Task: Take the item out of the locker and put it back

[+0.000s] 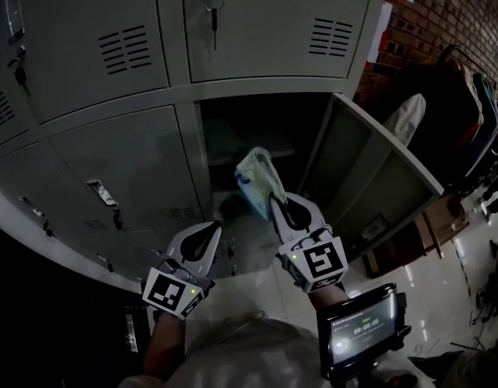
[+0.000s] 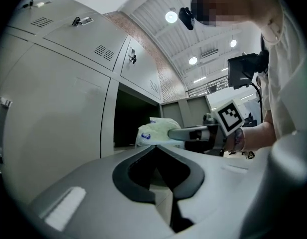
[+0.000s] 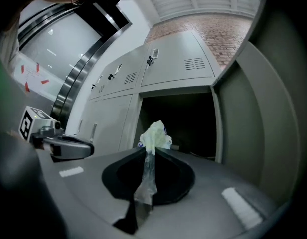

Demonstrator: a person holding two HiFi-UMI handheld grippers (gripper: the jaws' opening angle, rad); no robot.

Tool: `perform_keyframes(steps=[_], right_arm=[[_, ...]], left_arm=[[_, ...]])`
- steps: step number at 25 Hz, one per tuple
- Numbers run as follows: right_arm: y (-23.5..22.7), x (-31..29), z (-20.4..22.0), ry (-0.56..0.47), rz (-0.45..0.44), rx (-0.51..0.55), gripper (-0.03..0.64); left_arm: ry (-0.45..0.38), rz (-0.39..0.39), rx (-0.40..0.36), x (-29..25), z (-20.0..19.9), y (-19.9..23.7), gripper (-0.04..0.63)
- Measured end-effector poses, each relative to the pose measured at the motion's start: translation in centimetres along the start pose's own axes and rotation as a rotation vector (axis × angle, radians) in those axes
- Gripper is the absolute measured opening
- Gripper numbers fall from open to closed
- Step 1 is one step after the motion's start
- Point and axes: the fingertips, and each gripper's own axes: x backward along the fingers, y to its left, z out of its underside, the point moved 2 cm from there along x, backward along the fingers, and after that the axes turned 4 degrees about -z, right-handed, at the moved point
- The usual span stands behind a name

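Observation:
A pale green and white plastic bag (image 1: 255,178) hangs in front of the open locker compartment (image 1: 257,124), just outside its mouth. My right gripper (image 1: 276,204) is shut on the bag's twisted neck, and in the right gripper view the bag (image 3: 155,135) bunches above the pinched jaws of the right gripper (image 3: 147,151). My left gripper (image 1: 211,229) is lower and to the left, shut with nothing in it. In the left gripper view the left gripper (image 2: 155,147) has its tips together, and the bag (image 2: 154,131) and the right gripper's finger (image 2: 189,132) lie beyond it.
The locker door (image 1: 370,172) stands swung open to the right. Closed locker doors (image 1: 128,168) surround the compartment, and keys (image 1: 213,10) hang from the one above. A lit screen (image 1: 362,330) sits by my right wrist. Chairs with clothes (image 1: 467,111) stand far right on the tiled floor.

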Motion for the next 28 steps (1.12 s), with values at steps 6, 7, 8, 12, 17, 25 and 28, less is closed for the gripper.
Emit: perform_keyframes(steps=[6, 7, 8, 12, 17, 25, 28], right_arm=[[-4.7, -7.0, -2.0, 0.029, 0.081, 0.082, 0.008], [-5.3, -8.0, -1.9, 0.044, 0.092, 0.086, 0.008], [-5.8, -8.9, -1.7, 0.057, 0.100, 0.083, 0.008], [-6.1, -11.1, -0.5, 0.086, 0.094, 0.063, 0.009], [-6.4, -12.5, 0.6, 0.100, 0.089, 0.071, 0.012], [-6.3, -14.0, 0.6, 0.069, 0.058, 0.064, 0.173], [-6.4, -13.8, -0.4, 0.013, 0.068, 0.072, 0.325]], left_arm=[[0.000, 0.037, 0.001, -0.2, 0.2, 0.5, 0.006], [-0.001, 0.037, 0.005, -0.2, 0.3, 0.7, 0.006], [0.000, 0.034, 0.008, -0.1, 0.4, 1.0, 0.006], [0.009, 0.016, 0.013, 0.2, 0.9, 2.1, 0.006], [0.016, -0.008, 0.011, 0.3, 1.1, 3.3, 0.006], [0.013, -0.025, 0.024, -0.3, 1.3, 4.1, 0.006], [0.010, -0.031, 0.024, -0.6, 1.1, 4.4, 0.006]])
